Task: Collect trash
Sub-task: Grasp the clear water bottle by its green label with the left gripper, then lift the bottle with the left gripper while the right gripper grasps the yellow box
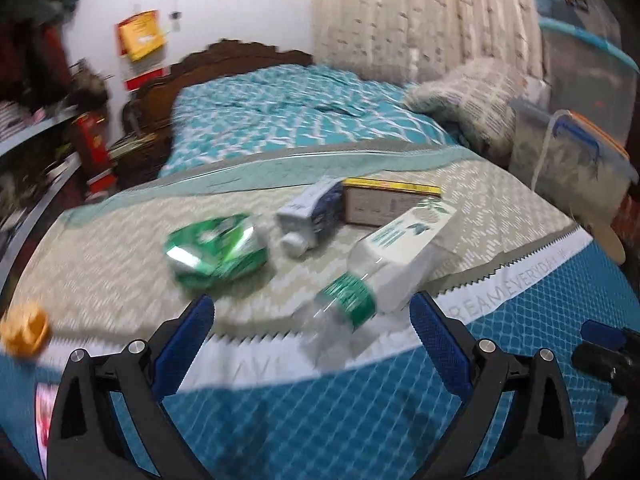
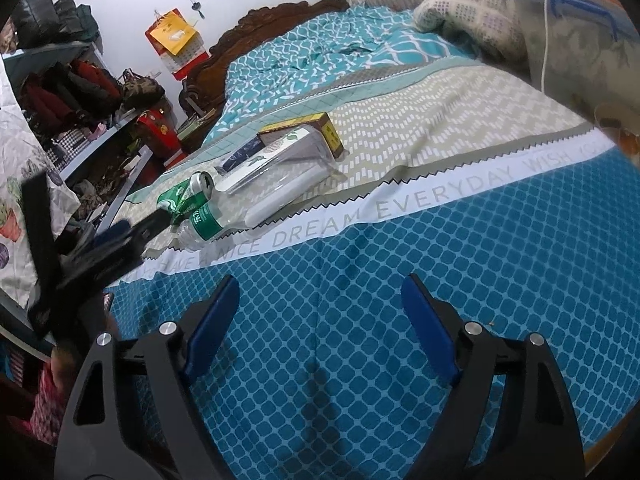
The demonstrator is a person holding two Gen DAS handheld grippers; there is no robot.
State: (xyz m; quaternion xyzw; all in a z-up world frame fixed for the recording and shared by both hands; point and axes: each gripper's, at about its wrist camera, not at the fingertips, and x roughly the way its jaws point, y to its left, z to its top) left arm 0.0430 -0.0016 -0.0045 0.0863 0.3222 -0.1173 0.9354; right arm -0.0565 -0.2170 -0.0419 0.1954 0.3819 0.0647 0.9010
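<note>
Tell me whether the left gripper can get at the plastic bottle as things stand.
Probably yes. The left gripper is open, and the plastic bottle lies on the bedspread just ahead of it, neck end nearest, with nothing between.

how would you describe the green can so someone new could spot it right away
On the bed cover, find the white strip printed with words; a cluster of trash lies just behind it on the beige patterned band. The green can is at the cluster's left end, beside the clear bottle. It alone is metal: crushed, with a silver top.
</note>
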